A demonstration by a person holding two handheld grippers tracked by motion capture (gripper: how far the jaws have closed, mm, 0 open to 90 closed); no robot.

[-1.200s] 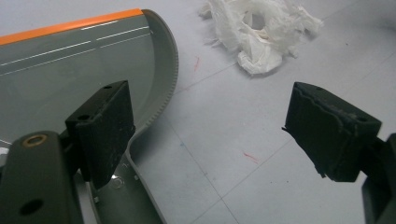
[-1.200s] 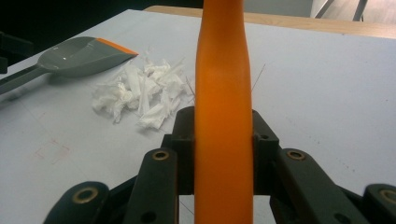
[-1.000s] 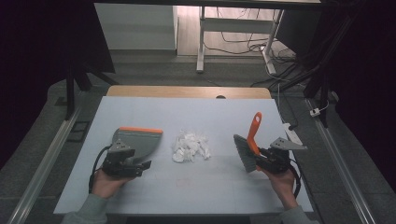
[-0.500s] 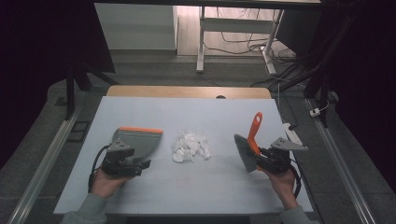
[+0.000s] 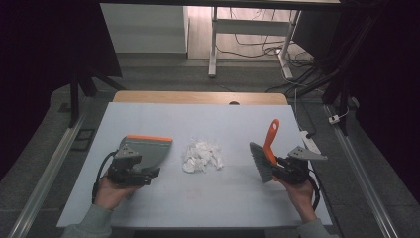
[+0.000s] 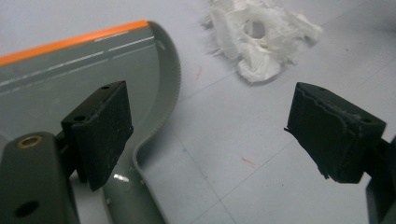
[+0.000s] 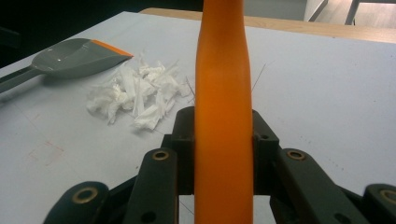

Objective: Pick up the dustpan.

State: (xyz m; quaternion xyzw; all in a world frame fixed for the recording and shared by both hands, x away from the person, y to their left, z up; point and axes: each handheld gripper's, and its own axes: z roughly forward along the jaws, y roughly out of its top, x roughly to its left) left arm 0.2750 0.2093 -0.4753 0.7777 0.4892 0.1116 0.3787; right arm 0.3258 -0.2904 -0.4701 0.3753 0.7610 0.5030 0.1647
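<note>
So the right gripper (image 5: 277,166) has its jaws clamped tight on the orange plastic handle of a small hand brush (image 5: 266,151) with grey bristles. In the right gripper view that handle (image 7: 223,107) runs straight up between the two black jaws, pinched on both sides. From the high view the brush sits over the right part of the table, bristle head angled down and to the left, handle poking up and away from the person.

Left gripper (image 5: 141,173) is a different story: its jaws stand wide apart with nothing pressed between them. In the left gripper view one pad (image 6: 100,128) hovers over the grey plastic dustpan with the orange front lip (image 6: 84,79), just above where the pan narrows into its handle, and the other pad hangs over bare table. Can't tell whether that first pad actually touches the pan.

The dustpan (image 5: 146,148) lies flat on the left part of the pale blue-grey tabletop (image 5: 198,193), with its orange lip on the far edge.

Between the two tools, roughly mid-table, there's a little heap of crumpled white paper scraps (image 5: 201,154). It's near the dustpan but not touching it, and clear of the brush too.
</note>
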